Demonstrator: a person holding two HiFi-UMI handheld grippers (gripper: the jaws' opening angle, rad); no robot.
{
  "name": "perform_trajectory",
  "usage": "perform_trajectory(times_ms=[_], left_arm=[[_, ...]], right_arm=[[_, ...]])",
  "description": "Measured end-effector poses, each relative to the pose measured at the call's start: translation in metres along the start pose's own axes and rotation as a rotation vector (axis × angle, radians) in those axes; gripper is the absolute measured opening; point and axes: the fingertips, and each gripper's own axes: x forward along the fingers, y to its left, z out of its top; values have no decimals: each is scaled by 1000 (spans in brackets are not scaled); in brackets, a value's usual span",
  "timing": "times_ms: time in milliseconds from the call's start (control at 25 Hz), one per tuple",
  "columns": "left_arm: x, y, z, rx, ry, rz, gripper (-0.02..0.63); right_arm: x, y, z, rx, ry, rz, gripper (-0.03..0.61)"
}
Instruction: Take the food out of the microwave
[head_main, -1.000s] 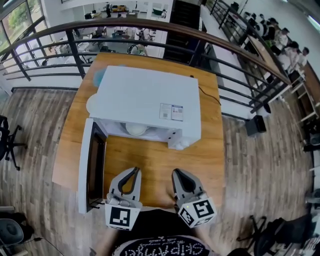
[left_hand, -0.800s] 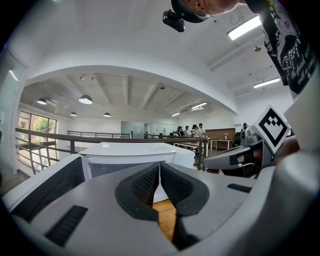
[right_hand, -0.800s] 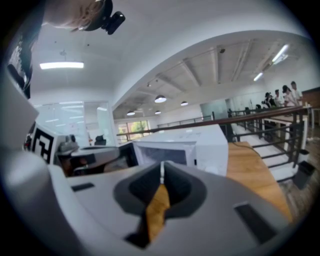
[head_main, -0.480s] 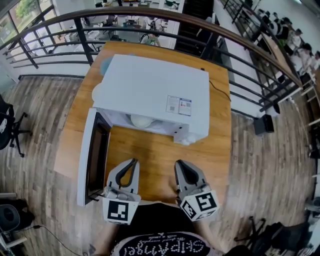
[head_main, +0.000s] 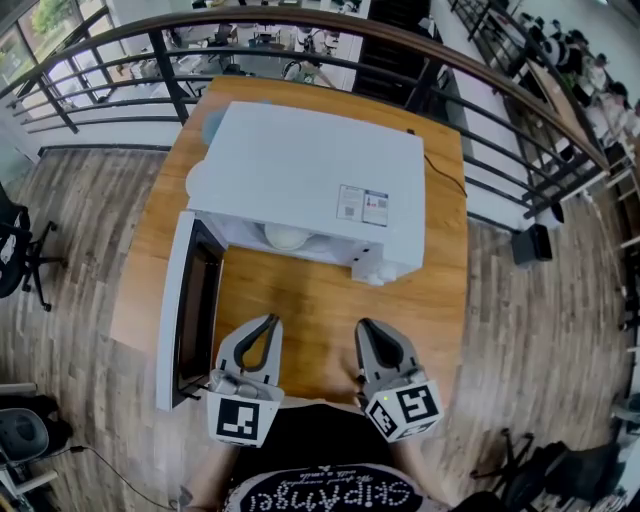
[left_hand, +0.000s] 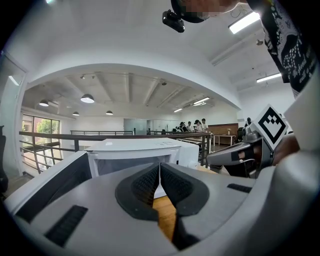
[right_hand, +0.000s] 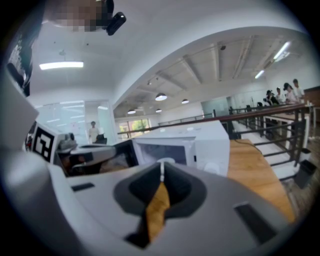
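A white microwave stands on the wooden table with its door swung wide open to the left. Inside its cavity a white bowl shows, partly hidden by the top edge. My left gripper hovers over the table in front of the opening, shut and holding nothing. My right gripper is beside it, also shut and empty. In the left gripper view the microwave lies straight ahead past the closed jaws; in the right gripper view the microwave and its door are ahead.
A black power cord runs off the table's back right. A dark metal railing curves behind the table. Office chairs stand on the wood floor at left. People sit at desks far right.
Both grippers have stayed in place in front of the microwave. The head view has shifted slightly, so the table and microwave sit a little further right and nearer.
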Motion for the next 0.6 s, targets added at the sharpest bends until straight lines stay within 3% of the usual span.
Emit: perform_trajectory(times_ms=[480,600], left_arm=[[13,20,-10,48,45,-14,42],[27,25,-16,86,76,-47,112]], right_arm=[[20,11,6,-106,-9,26,40],[34,13,2,-165,14,34,40]])
